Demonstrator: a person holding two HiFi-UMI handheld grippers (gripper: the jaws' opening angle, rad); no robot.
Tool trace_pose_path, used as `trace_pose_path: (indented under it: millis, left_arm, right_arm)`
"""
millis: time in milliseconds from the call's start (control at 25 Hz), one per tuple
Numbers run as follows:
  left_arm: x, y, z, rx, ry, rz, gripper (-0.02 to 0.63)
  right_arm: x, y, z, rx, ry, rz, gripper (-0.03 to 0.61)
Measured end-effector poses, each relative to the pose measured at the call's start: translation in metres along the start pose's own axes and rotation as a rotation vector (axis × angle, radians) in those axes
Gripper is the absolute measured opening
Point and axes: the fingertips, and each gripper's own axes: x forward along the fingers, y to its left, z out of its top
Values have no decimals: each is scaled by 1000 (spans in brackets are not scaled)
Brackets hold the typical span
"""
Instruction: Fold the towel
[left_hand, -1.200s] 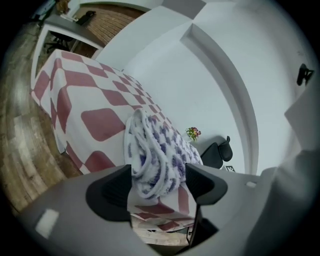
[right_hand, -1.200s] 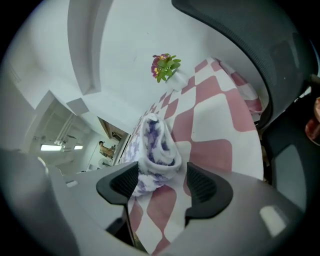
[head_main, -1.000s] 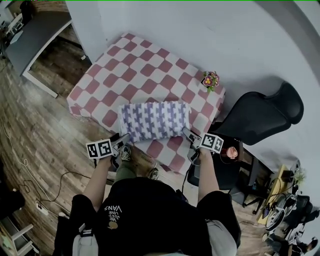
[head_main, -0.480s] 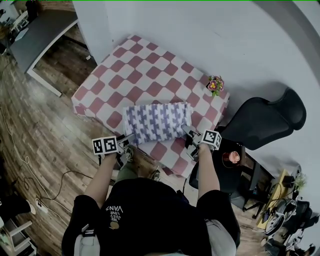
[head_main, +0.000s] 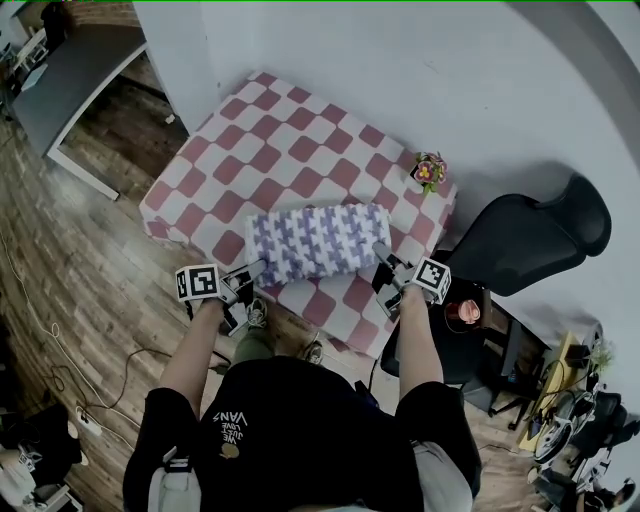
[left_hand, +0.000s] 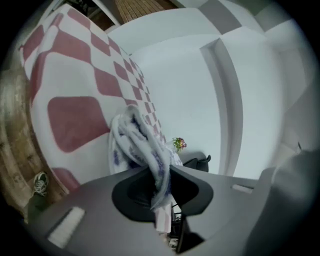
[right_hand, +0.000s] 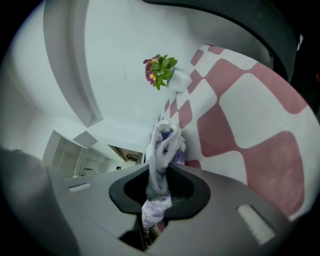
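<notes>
The towel, white with a purple pattern, lies as a folded rectangle on the red-and-white checked table near its front edge. My left gripper holds the towel's near left corner; its jaws have just been closing and now pinch the bunched cloth between them. My right gripper grips the near right corner the same way, its jaws having just closed on the gathered fabric. Both corners are lifted a little off the cloth.
A small pot of flowers stands at the table's right back corner, also in the right gripper view as a flower pot. A black office chair sits to the right. White wall behind the table; wood floor to the left.
Both grippers' jaws closed on the towel's near corners and rose slightly with them. The towel's front edge is lifted and bunched at both ends.
</notes>
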Motion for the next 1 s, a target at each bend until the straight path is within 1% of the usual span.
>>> trace_pose_path:
  millis: [80, 160, 280, 320, 520, 600, 680, 760, 800, 840, 880, 1000]
  left_arm:
    - [-1, -17, 27, -6, 5, -71, 66]
    - [0, -32, 60, -23, 9, -136, 66]
    - [7, -60, 115, -107, 15, -208, 64]
    - [10, -69, 135, -105, 21, -227, 64]
    - [32, -108, 229, 18, 76, -284, 64]
    - [42, -126, 259, 71, 99, -312, 65]
    - [49, -139, 281, 162, 117, -325, 66]
    - [56, -140, 289, 275, 151, -322, 66]
    - [59, -134, 286, 312, 179, -321, 66]
    - [62, -125, 278, 331, 210, -326, 66]
    - [65, -113, 268, 336, 241, -335, 66]
    - [65, -68, 227, 285, 308, -348, 66]
  right_arm:
    - [2, 22, 11, 24, -26, 13, 71]
    - [11, 44, 28, 40, -57, 53, 69]
    - [33, 81, 58, 43, -107, 117, 69]
    - [42, 94, 68, 38, -122, 134, 69]
    - [75, 160, 118, 17, -210, 197, 69]
    - [82, 184, 138, -14, -255, 222, 69]
    - [86, 201, 151, -66, -293, 234, 69]
    - [87, 199, 153, -98, -317, 220, 69]
    - [88, 189, 150, -98, -323, 203, 69]
    - [88, 173, 144, -89, -323, 182, 69]
    - [88, 155, 135, -76, -317, 161, 69]
    - [86, 94, 97, -41, -264, 73, 69]
